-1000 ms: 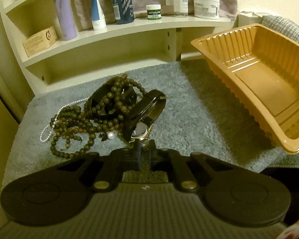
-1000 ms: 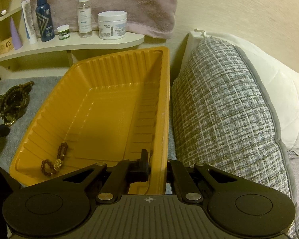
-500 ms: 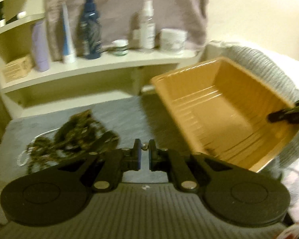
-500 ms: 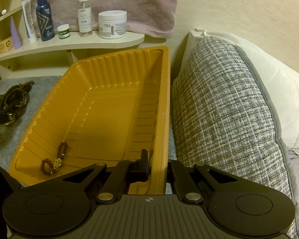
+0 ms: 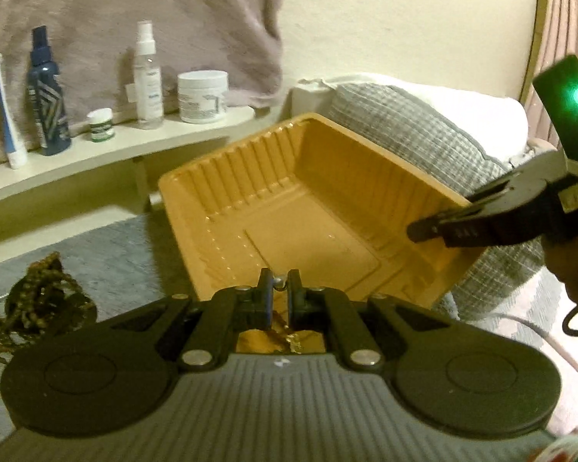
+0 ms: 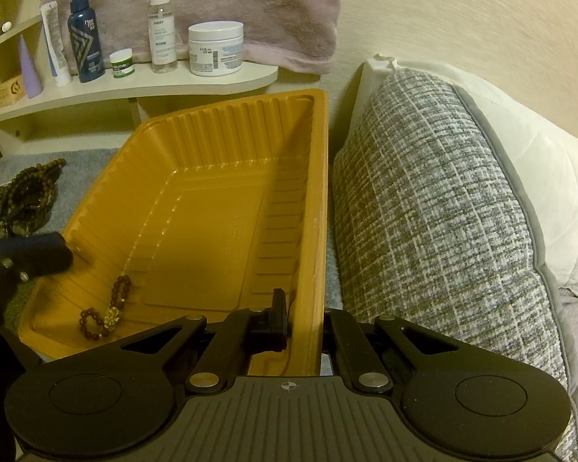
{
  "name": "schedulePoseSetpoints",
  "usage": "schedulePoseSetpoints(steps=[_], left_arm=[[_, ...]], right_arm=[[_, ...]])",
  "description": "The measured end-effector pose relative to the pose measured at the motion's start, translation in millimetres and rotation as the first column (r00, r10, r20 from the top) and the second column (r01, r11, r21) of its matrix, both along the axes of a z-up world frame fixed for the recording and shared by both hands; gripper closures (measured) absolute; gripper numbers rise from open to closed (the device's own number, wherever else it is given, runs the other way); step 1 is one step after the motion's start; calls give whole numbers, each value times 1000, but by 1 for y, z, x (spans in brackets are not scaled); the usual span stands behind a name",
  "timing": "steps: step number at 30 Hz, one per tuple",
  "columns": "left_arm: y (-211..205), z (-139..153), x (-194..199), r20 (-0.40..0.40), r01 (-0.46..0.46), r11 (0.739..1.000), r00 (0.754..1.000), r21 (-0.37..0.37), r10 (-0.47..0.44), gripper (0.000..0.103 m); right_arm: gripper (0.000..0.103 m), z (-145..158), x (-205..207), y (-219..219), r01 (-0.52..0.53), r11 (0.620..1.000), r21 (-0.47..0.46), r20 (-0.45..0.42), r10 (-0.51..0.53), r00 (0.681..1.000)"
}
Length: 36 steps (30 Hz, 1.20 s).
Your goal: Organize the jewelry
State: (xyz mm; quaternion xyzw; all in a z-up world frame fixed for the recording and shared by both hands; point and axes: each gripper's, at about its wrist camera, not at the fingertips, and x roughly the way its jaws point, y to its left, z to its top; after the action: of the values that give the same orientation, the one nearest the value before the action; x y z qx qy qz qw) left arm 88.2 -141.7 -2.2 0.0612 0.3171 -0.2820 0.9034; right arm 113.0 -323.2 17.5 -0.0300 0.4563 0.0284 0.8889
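Left wrist view. The left tongs [image 5: 278, 287] are nearly closed, with a small silvery bead-like item [image 5: 279, 279] pinched at the tips; what hangs below it is hidden by the tong body, so the item cannot be identified with certainty. A glint of gold and brown shows in the gap beneath the tips. The orange tray [image 5: 370, 146] lies directly ahead of and below these tongs, tilted. The remaining pile of bead strands [image 5: 38, 300] sits on the grey mat [image 5: 127, 250] to the left of the tongs. The right tongs [image 5: 439, 227] reach in from the right and are clenched on the tray's far rim.

Right wrist view. The right tongs [image 6: 304, 312] are clamped on the tray wall [image 6: 308, 261], one finger inside and one outside. A dark red bead bracelet [image 6: 106, 308] with a gold charm lies in the tray's lower corner, left of these tongs. The left tongs [image 6: 52, 256] enter at the left, over the tray's rim.

Risks, as judged: the pinch on the small item is slight, so it could slip out short of the tray. The tray is held tilted by one wall; a loosened grip would tip it and slide the bracelet out.
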Motion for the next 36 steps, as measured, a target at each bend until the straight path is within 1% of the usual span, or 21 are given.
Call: schedulePoseSetpoints(steps=[2, 3, 4, 5, 6, 10, 13, 15, 17, 20, 25, 27, 29, 32, 36], left_arm=[[-3, -3, 0, -10, 11, 1000, 1000, 4, -11, 96], [-3, -4, 0, -15, 17, 1000, 1000, 7, -17, 95], [-4, -5, -1, -15, 20, 1000, 1000, 8, -20, 91], [-3, -5, -2, -13, 19, 1000, 1000, 8, -19, 82], [-2, -5, -4, -7, 17, 1000, 1000, 8, -17, 80], [8, -5, -6, 18, -10, 999, 1000, 33, 9, 80], [22, -7, -7, 32, -62, 997, 998, 53, 60, 80], [34, -10, -7, 45, -113, 991, 993, 69, 110, 80], [47, -15, -5, 59, -165, 982, 985, 94, 160, 80], [70, -22, 1, 70, -250, 960, 967, 123, 243, 80], [101, -31, 12, 98, -340, 924, 940, 174, 328, 80], [108, -35, 17, 106, -355, 915, 934, 193, 340, 80], [111, -39, 23, 108, -356, 910, 934, 214, 340, 80], [113, -44, 31, 97, -341, 910, 940, 235, 327, 80], [110, -48, 35, 110, -325, 907, 946, 267, 306, 82]], right_arm=[[100, 0, 0, 0, 2, 1000, 2, 1, -2, 1000], [100, 0, 0, 0, 2, 1000, 3, 1, -2, 1000], [100, 0, -1, 0, 3, 1000, 4, 1, -3, 1000], [100, 0, -1, 0, 3, 1000, 4, 1, -3, 1000], [100, 0, -1, 0, 4, 1000, 5, 0, -4, 1000], [100, 0, -1, -1, 5, 1000, 7, 1, -5, 1000], [100, 0, -1, -1, 6, 1000, 7, 1, -6, 1000], [100, -1, -1, -1, 6, 1000, 8, 1, -6, 1000], [100, -1, -1, -1, 7, 1000, 6, 0, -7, 1000], [100, 0, -1, -1, 7, 1000, 5, -1, -7, 1000], [100, -1, -1, 0, 5, 1000, 0, 0, -5, 1000], [100, -1, 0, -1, 5, 1000, -1, -1, -5, 1000], [100, -2, 1, -1, 3, 1000, -3, -2, -3, 1000], [100, -2, 2, -1, 1, 1000, -5, -2, -1, 1000], [100, -2, 1, -1, -1, 1000, -5, -3, 1, 1000]])
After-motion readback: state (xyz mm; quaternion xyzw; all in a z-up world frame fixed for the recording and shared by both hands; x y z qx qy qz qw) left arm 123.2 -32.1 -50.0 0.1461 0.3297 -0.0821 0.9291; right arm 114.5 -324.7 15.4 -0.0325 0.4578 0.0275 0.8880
